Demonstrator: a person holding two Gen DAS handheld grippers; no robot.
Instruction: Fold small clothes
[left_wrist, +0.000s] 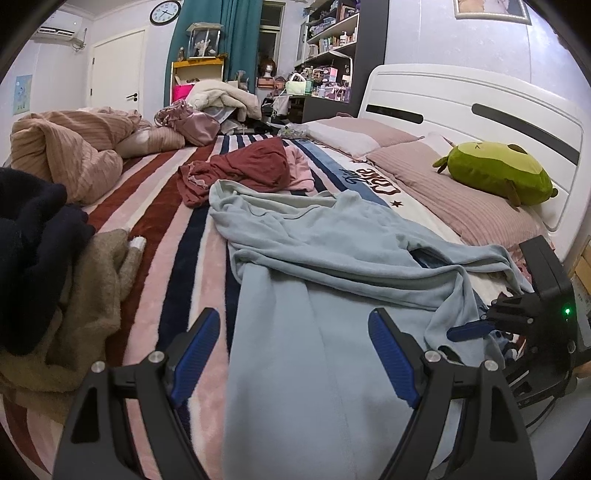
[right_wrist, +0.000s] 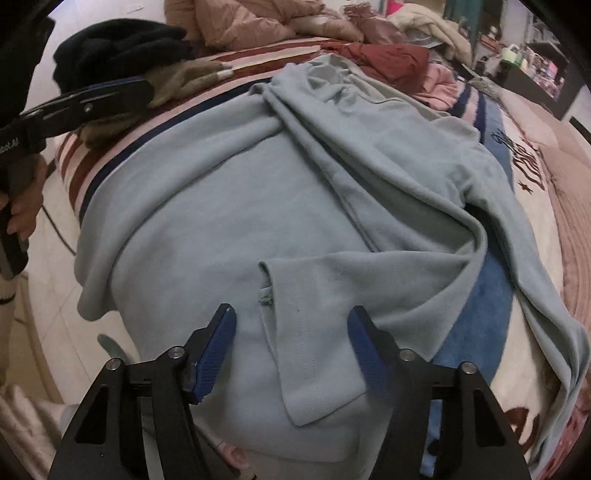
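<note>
Pale-blue garment (right_wrist: 229, 206) lay spread on the striped bed (left_wrist: 155, 206). Both the left gripper (left_wrist: 295, 354) and right gripper (right_wrist: 291, 343) hung over it, jaws apart, gripping nothing.

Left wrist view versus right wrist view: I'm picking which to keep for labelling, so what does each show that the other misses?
Only the left wrist view shows the green plush, headboard and wall clock. Only the right wrist view shows the folded-over sleeve cuff between the right gripper fingers, and a hand gripping the left tool. Both share the light blue garment, red garment and striped blanket.
</note>
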